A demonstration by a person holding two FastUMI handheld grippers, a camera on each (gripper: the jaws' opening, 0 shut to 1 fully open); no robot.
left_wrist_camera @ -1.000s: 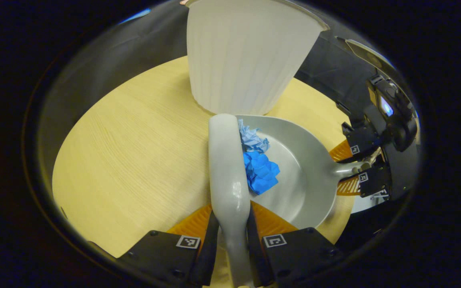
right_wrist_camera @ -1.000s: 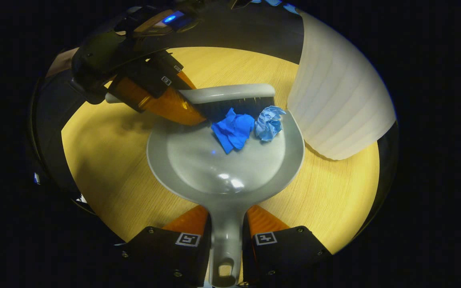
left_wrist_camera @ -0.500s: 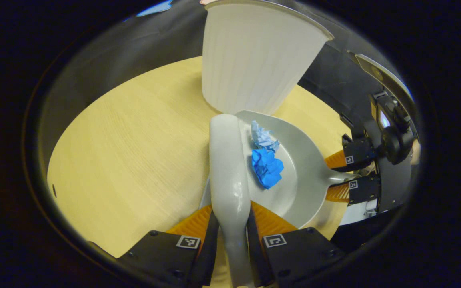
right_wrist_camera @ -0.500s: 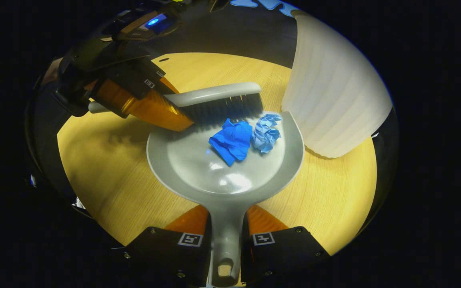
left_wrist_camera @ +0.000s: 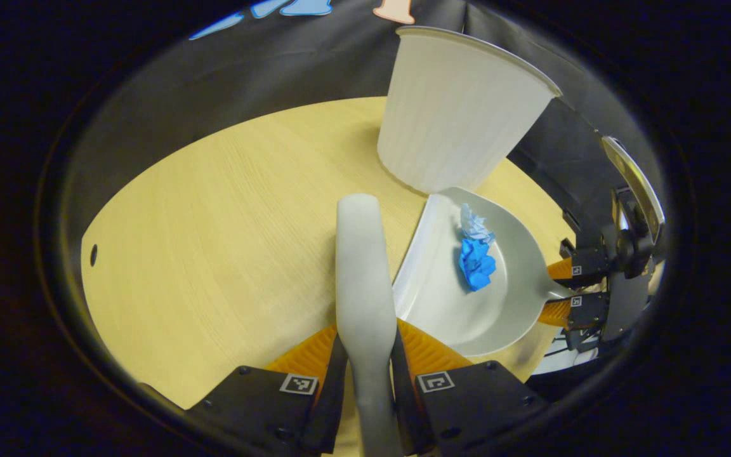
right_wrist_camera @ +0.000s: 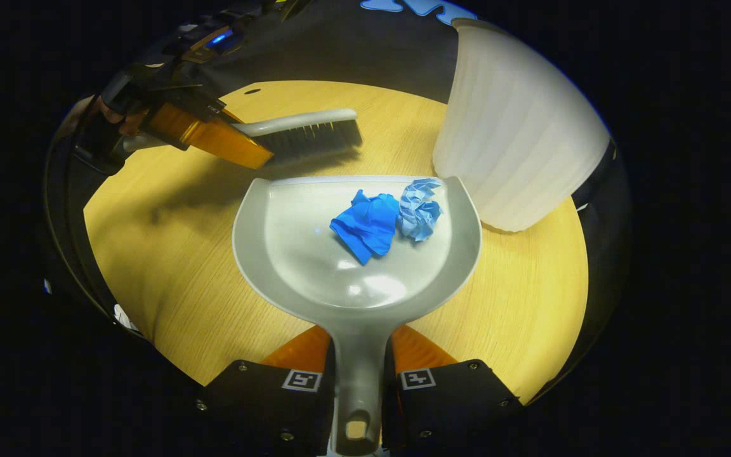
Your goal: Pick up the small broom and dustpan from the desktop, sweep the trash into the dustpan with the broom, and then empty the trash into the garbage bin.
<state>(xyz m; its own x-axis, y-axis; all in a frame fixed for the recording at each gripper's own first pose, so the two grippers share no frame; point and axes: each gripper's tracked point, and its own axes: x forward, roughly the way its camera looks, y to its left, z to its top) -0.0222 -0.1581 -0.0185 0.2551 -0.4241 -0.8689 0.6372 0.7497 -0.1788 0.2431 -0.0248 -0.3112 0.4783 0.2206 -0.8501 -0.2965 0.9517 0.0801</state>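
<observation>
My right tongs [right_wrist_camera: 358, 362] clamp the dustpan [right_wrist_camera: 315, 254] handle, both paper wads [right_wrist_camera: 386, 219] inside; my left tongs [left_wrist_camera: 365, 355] grip the broom [left_wrist_camera: 362, 266], clear of the pan. Sweeping looks done; next I lift and tip into the bin [right_wrist_camera: 518, 146] just beside it on the bench [left_wrist_camera: 213, 241].

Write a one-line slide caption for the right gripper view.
Right gripper holds the dustpan with two crumpled blue papers beside the white bin; broom lifted clear.

Left gripper view looks steeply down, close over the desk [left_wrist_camera: 213, 241]; right gripper view likewise; both share the dustpan [left_wrist_camera: 505, 304] [right_wrist_camera: 289, 254] and the white garbage bin [left_wrist_camera: 454, 114] [right_wrist_camera: 518, 146].
</observation>
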